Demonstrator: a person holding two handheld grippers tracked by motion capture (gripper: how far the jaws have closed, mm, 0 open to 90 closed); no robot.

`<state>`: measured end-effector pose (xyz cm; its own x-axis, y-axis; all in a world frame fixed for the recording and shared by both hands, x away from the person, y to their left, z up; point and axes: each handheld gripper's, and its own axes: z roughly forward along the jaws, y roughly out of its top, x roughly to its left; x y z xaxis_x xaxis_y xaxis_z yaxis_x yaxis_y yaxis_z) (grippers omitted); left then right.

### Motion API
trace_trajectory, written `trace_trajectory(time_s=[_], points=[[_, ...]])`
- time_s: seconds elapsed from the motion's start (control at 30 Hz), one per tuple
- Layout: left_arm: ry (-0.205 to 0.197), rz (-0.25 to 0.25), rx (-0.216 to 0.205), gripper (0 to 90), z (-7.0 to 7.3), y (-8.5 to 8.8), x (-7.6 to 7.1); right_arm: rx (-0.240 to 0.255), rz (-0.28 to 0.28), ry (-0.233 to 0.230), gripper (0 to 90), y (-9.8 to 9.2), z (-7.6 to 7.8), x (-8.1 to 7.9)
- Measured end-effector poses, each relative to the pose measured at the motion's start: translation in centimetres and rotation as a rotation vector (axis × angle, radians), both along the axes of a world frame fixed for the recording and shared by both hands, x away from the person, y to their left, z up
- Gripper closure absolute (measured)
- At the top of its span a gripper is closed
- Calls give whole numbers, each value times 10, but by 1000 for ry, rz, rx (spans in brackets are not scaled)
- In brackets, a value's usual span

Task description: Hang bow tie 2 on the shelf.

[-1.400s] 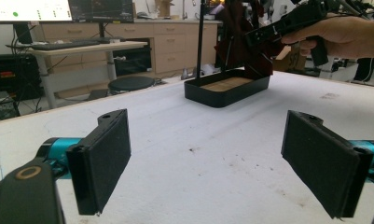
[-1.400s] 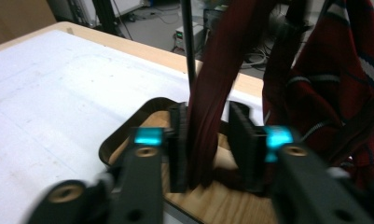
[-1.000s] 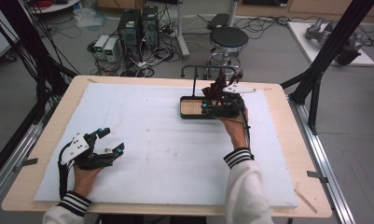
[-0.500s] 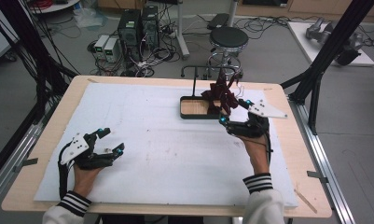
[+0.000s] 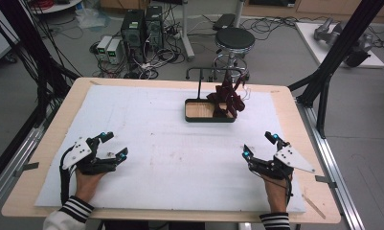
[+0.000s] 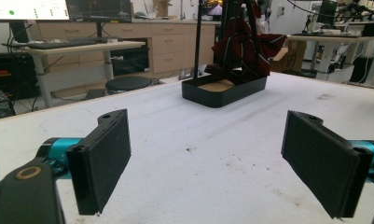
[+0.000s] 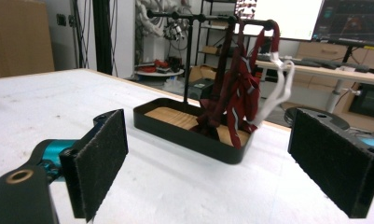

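At the near edge, right tool [image 5: 260,146] has withdrawn, empty.

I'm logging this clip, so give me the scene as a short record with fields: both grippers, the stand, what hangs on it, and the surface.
left gripper: open, near table edge
right gripper: open, near table edge
stand: black tray with wooden floor, post and crossbar, far side
hanging item: dark red striped cloth on the crossbar, lower end in the tray
surface: white mat on the wooden table

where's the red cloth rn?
High view: the red cloth hangs from the black stand over the right end of the tray, far centre-right of the table.
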<state>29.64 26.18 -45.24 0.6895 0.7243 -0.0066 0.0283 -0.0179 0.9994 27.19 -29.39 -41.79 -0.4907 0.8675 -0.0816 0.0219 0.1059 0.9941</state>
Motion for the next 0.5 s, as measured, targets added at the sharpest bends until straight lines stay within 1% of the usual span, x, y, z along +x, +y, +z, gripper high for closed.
trace_trajectory(time_s=[0.03,0.07,0.13,0.17,0.2,0.23,0.3,0.4,0.5], points=[[-1,5,-2,160,0,0,0,-12,-3,14,110,-1,-1,-1],[-5,10,-8,160,0,1,-1,-28,-4,6,110,0,-1,-1],[-7,17,-25,164,-1,3,-4,-37,4,-2,110,1,0,-3],[-12,23,-35,164,-1,4,-5,-33,9,-3,110,1,0,-2],[-19,29,-44,166,-1,4,-6,-27,11,8,110,2,-1,-2],[-18,32,-47,170,-1,5,-7,-37,9,12,110,2,-1,-1],[-17,36,-49,171,-1,6,-7,-32,8,31,110,1,-3,1],[-21,37,-42,171,-1,5,-8,-25,3,32,110,0,-3,0],[-20,37,-44,171,-1,5,-8,-21,9,58,110,-2,-4,0]])
